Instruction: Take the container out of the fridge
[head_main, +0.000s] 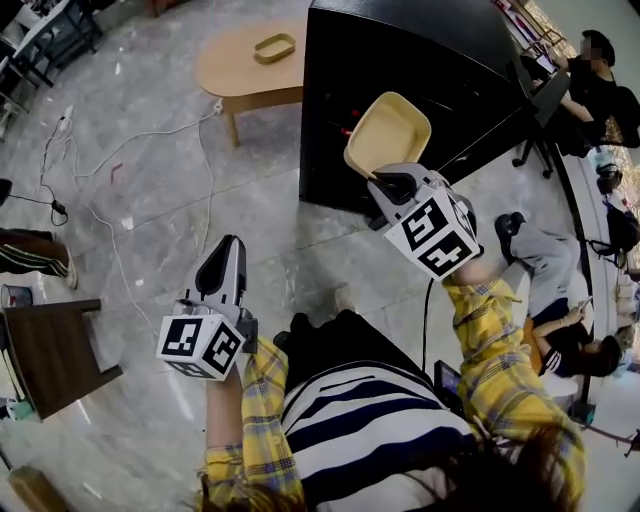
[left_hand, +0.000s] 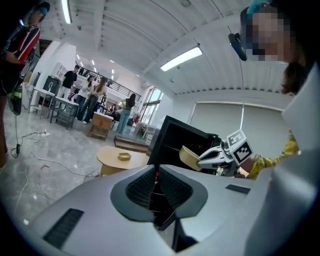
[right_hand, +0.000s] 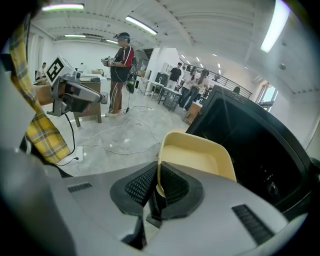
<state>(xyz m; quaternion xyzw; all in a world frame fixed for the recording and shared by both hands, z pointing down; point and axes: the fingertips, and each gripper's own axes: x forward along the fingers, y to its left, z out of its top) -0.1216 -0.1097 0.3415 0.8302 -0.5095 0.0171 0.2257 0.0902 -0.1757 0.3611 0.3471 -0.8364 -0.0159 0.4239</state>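
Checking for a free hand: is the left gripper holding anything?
No, the left gripper has its jaws together with nothing between them.

The right gripper (right_hand: 157, 172) reaches forward on a raised arm in a yellow plaid sleeve (head_main: 490, 340), jaws clamped on the rim of the container (right_hand: 197, 155). The left gripper (left_hand: 156, 176) hangs lower, near the torso, jaws together with nothing between them

Pale yellow container (head_main: 388, 132), black fridge (head_main: 400, 50), perhaps marbled floor (head_main: 150, 210)
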